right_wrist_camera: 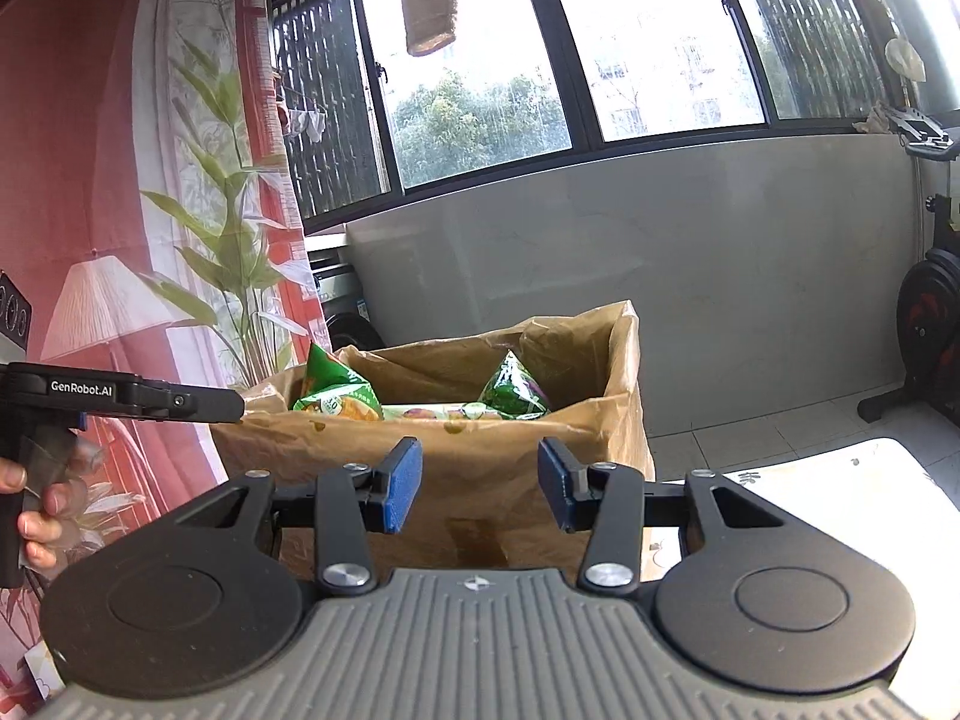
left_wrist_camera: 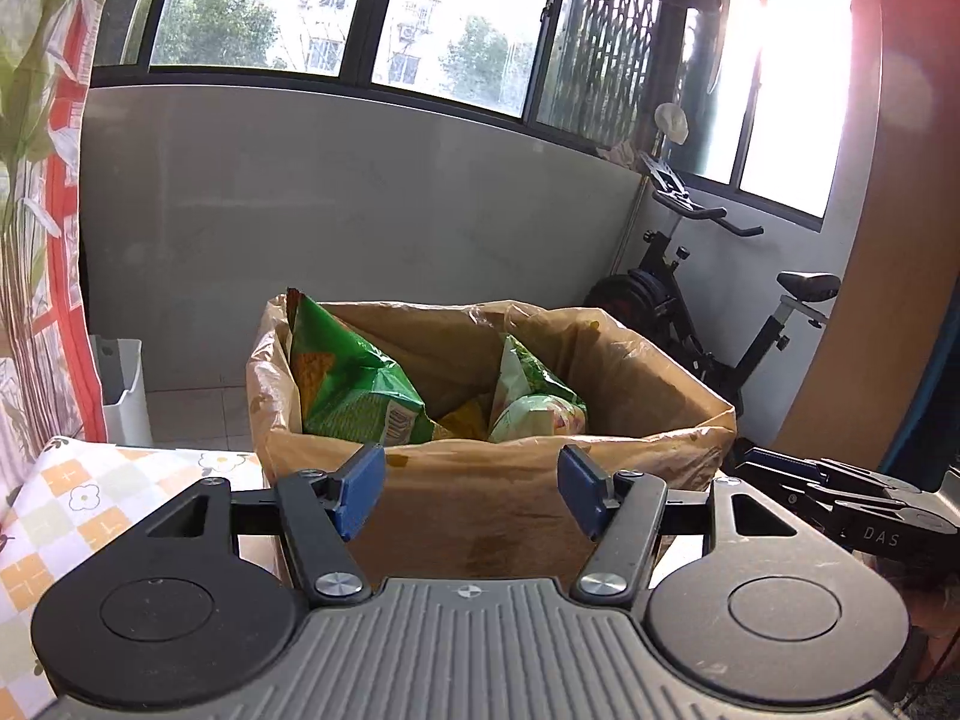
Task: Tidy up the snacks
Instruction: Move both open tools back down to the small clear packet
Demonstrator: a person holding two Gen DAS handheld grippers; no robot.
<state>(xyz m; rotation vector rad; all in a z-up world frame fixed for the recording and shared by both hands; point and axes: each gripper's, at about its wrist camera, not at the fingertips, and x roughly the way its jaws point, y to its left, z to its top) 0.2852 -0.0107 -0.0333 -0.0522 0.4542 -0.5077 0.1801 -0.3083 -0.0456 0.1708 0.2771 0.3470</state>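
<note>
A brown paper bag (left_wrist_camera: 480,480) stands open on the table and holds several green snack packets (left_wrist_camera: 354,378). My left gripper (left_wrist_camera: 471,492) sits just in front of the bag's near wall, open, with nothing between its blue pads. In the right wrist view the same bag (right_wrist_camera: 480,468) shows green packets (right_wrist_camera: 336,396) inside. My right gripper (right_wrist_camera: 480,486) is also open and empty, close to the bag's front. The left gripper's body (right_wrist_camera: 120,402) and a hand appear at the left edge there; the right gripper's black fingers (left_wrist_camera: 840,492) show at the right of the left view.
A flower-patterned tablecloth (left_wrist_camera: 72,516) covers the table. A white bin (left_wrist_camera: 126,390) stands on the floor at left. An exercise bike (left_wrist_camera: 720,312) is by the window at right. A red printed curtain (right_wrist_camera: 120,180) hangs on the left.
</note>
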